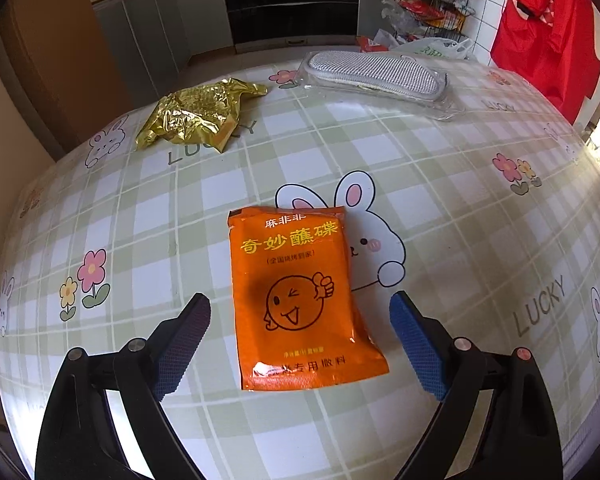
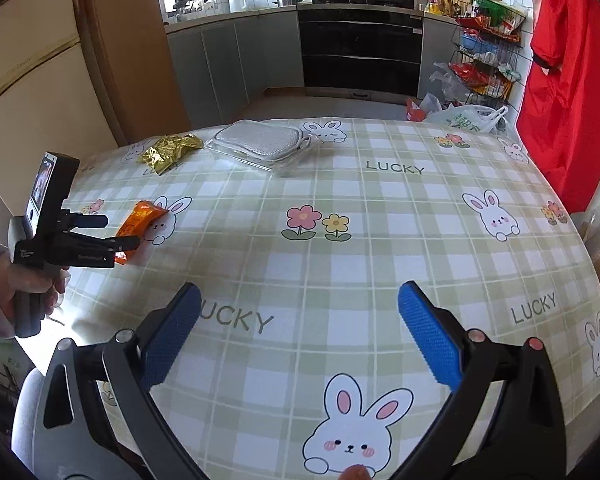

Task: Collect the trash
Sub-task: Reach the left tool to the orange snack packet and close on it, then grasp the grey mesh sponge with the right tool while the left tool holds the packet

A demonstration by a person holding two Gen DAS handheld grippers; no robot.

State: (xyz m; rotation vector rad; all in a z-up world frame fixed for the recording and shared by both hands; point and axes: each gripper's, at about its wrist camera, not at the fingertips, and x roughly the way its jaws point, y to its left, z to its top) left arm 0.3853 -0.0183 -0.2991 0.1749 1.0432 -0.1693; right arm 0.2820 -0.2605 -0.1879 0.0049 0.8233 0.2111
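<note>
An orange seasoning packet (image 1: 300,296) lies flat on the checked tablecloth (image 1: 440,200). My left gripper (image 1: 300,312) is open, its jaws on either side of the packet's lower half, just above it. The packet also shows in the right wrist view (image 2: 140,220), partly hidden behind the left gripper (image 2: 112,240). A crumpled gold wrapper (image 1: 196,118) lies at the far left of the table; it also shows in the right wrist view (image 2: 170,152). My right gripper (image 2: 300,316) is open and empty over bare cloth.
A clear plastic package holding a grey pad (image 1: 380,78) lies at the table's far edge, also in the right wrist view (image 2: 260,144). Beyond the table are a white plastic bag (image 2: 468,116), a wire rack of goods (image 2: 488,56) and hanging red cloth (image 2: 568,92).
</note>
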